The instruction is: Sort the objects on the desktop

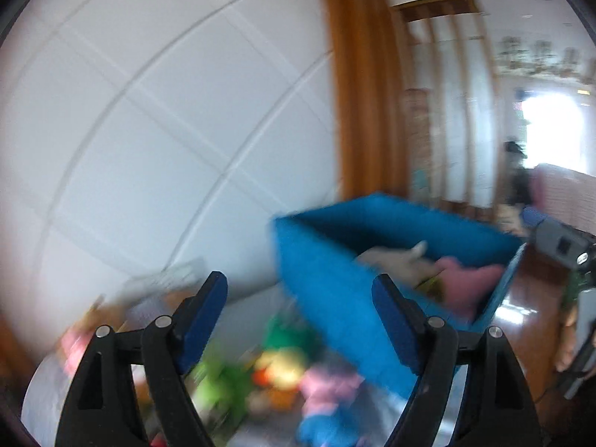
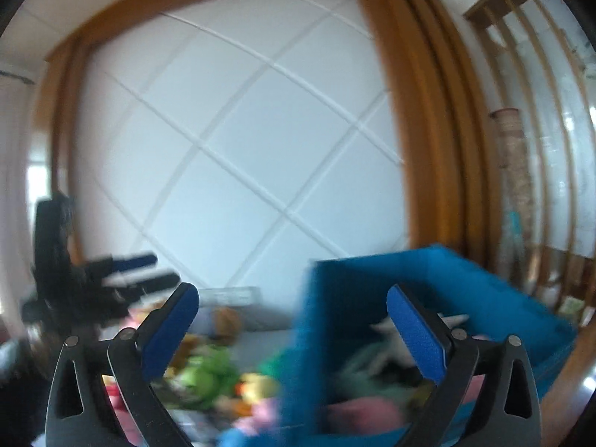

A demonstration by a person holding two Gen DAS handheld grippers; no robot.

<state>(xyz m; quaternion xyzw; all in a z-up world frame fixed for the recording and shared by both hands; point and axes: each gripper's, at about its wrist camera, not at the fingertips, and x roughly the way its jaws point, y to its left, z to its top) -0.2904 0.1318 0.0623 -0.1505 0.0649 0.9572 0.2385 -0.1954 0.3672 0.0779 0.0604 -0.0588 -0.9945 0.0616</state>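
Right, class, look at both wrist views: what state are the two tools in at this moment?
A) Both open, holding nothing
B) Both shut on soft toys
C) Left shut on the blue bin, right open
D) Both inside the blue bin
A: the left tool and the right tool each show fingers spread wide with nothing between them, raised above the blurred toy pile beside the blue bin.
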